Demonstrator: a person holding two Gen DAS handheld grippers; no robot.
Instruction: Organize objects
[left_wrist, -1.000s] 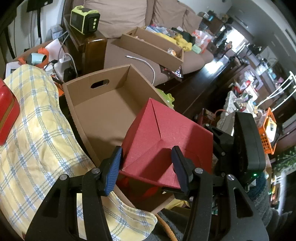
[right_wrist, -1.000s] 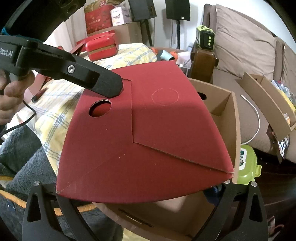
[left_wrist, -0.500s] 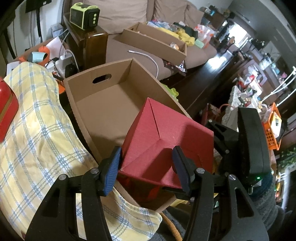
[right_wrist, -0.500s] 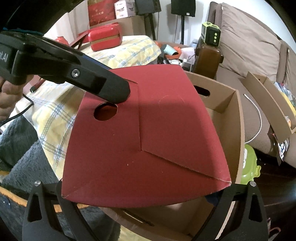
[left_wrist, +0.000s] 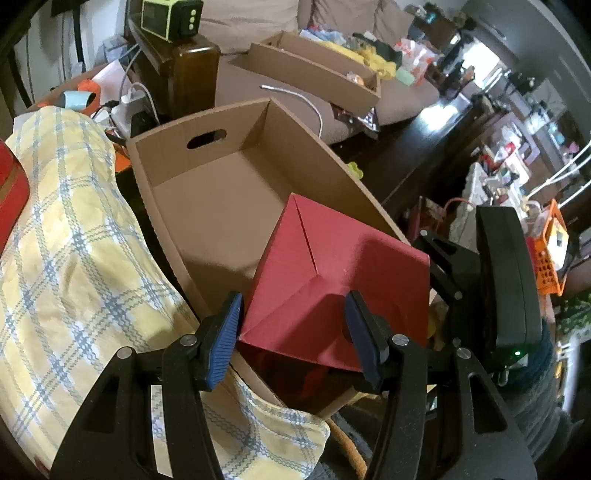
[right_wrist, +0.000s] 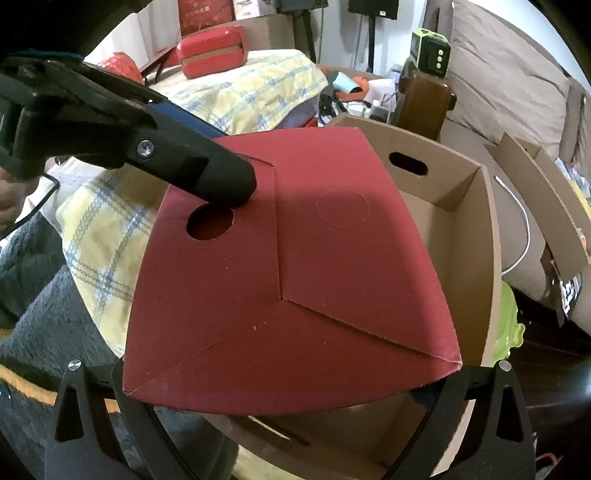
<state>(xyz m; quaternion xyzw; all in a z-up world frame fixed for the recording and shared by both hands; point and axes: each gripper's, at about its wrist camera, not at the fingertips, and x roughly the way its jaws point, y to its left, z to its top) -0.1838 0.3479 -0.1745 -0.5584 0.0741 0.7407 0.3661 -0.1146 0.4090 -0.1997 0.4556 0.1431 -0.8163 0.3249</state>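
The red cardboard box (left_wrist: 343, 288) hangs tilted over the near end of the open brown carton (left_wrist: 221, 206), its corner clamped in the left gripper (left_wrist: 295, 332) jaws, its near edge covering the right gripper (right_wrist: 291, 398) jaws, whose grip I cannot tell.

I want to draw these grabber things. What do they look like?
Each is a black plastic frame, with two triangle-shaped fingers joined by silver screws. The left gripper has ridged blue pads on its fingertips, and the right gripper shows a bulky black body with a tiny green light.
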